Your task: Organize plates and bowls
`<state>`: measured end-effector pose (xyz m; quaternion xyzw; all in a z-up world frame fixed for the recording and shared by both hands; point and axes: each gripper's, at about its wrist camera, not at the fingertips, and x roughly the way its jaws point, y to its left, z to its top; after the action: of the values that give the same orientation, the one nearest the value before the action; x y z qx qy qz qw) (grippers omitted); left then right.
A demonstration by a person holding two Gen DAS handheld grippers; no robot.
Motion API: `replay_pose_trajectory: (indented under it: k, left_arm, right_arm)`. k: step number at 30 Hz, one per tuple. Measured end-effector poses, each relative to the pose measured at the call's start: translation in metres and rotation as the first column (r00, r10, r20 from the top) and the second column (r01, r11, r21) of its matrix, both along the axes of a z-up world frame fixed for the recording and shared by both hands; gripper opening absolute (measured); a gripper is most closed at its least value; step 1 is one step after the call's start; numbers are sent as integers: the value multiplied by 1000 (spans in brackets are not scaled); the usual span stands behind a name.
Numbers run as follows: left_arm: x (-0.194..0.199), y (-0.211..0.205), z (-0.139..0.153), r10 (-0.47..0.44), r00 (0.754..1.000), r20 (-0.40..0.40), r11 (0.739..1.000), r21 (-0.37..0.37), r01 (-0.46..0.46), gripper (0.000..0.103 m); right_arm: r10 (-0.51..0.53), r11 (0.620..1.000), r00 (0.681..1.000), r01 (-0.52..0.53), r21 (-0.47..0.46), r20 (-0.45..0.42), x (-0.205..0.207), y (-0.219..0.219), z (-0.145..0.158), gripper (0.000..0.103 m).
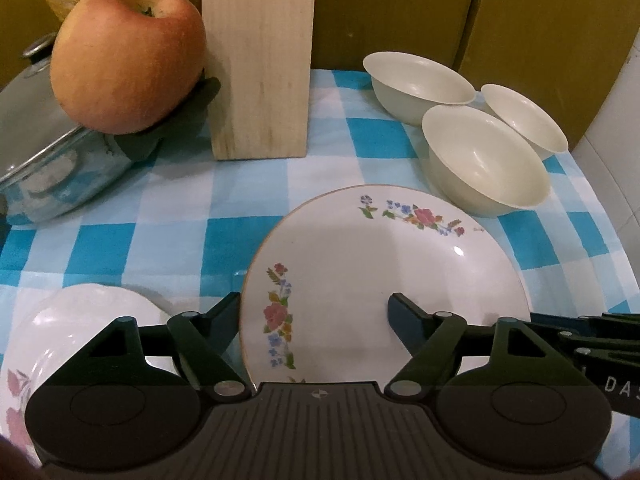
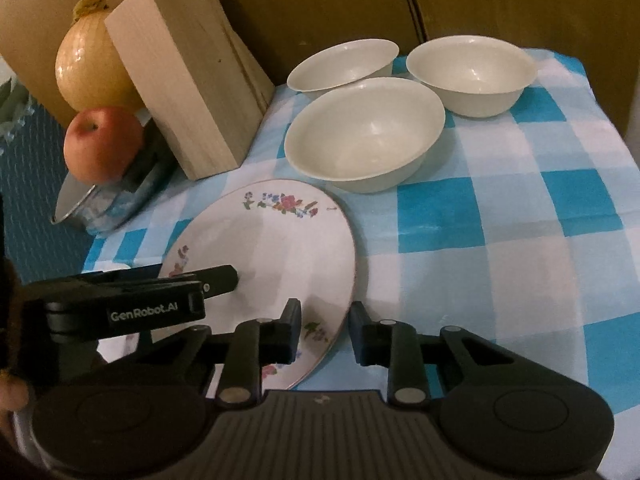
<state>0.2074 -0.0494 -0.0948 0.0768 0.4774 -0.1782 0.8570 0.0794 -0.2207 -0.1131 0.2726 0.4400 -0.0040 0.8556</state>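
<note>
A floral white plate (image 1: 380, 276) lies on the blue checked cloth; it also shows in the right wrist view (image 2: 276, 252). My left gripper (image 1: 316, 320) is open, its jaws straddling the plate's left rim, one finger over the plate. My right gripper (image 2: 324, 332) is open, its jaws straddling the plate's right rim. The left gripper also shows in the right wrist view (image 2: 216, 280). Three cream bowls stand behind: near (image 1: 484, 160), far left (image 1: 420, 84), far right (image 1: 524, 118). A second floral dish (image 1: 60, 332) sits at the lower left.
A wooden block (image 1: 260, 60) stands upright at the back. An apple (image 1: 128, 56) rests on a steel pot (image 1: 44, 168) at the left, with an onion (image 2: 92, 68) behind. Cardboard walls (image 1: 520, 12) close the back. The cloth (image 2: 500, 240) spreads to the right.
</note>
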Motion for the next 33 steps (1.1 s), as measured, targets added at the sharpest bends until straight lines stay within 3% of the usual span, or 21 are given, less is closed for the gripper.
replay_pose_trajectory:
  k: [11,21,25,31,33]
  left_arm:
    - [-14,2,11,16,1000,22,1000,-3,-16,80]
    - [-17,-4,7,-21,1000,9,1000,10,21,78]
    - [-14,-7,3,-32,998,60,997,69,28,94]
    - [3,2,-2,18,1000,12,1000,-5,-18,93]
    - [2,-4,-1,-16,1000,11,1000,-11,16,89]
  right_arm:
    - [6,1000,999,-6,7,35,-8,-3,7,22]
    - [12,1000,1000,-12,-4,-7,-11,-9,1,22]
    - [-1,1000,1000,1,21,-5,-10,-15,-2,22]
    - [-10,999,1000,9,38,13,-5,-14,-3,26]
    - [-7,999,1000,6,40,16,-2,-13,-3,28]
